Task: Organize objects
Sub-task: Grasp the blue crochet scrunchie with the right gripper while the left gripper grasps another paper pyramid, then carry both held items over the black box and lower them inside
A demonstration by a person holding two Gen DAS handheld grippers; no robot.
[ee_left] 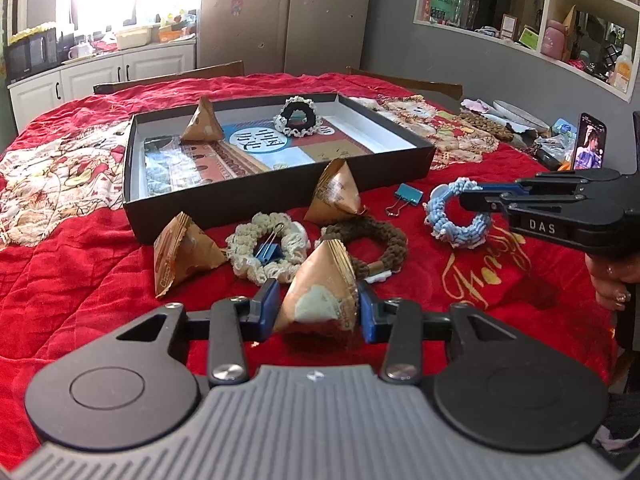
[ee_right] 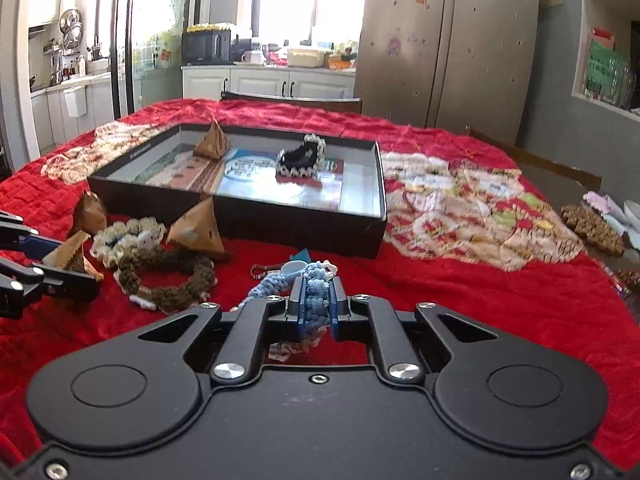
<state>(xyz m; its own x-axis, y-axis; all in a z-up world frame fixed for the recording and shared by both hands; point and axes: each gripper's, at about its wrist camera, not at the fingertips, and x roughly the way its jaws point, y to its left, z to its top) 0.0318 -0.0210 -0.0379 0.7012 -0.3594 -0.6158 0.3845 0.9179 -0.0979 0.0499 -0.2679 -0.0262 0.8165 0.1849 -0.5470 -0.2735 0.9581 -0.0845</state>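
My left gripper (ee_left: 318,308) has a tan triangular snack packet (ee_left: 320,284) between its blue pads, which press on both its sides just above the red cloth. My right gripper (ee_right: 316,300) is shut on a light blue crocheted scrunchie (ee_right: 316,280), whose loop hangs out in front of and below the pads. In the left wrist view the right gripper (ee_left: 466,200) comes in from the right and pinches that blue scrunchie (ee_left: 456,220). A black shallow box (ee_left: 280,196) behind holds another packet (ee_left: 202,122) and a black and white scrunchie (ee_left: 298,118).
Loose on the red cloth lie two more packets (ee_left: 338,194) (ee_left: 180,254), a cream scrunchie (ee_left: 264,254) around a blue binder clip, a brown scrunchie (ee_left: 368,244) and a teal binder clip (ee_left: 408,196). A phone (ee_left: 590,142) stands at the right. A hand (ee_left: 616,280) holds the right gripper.
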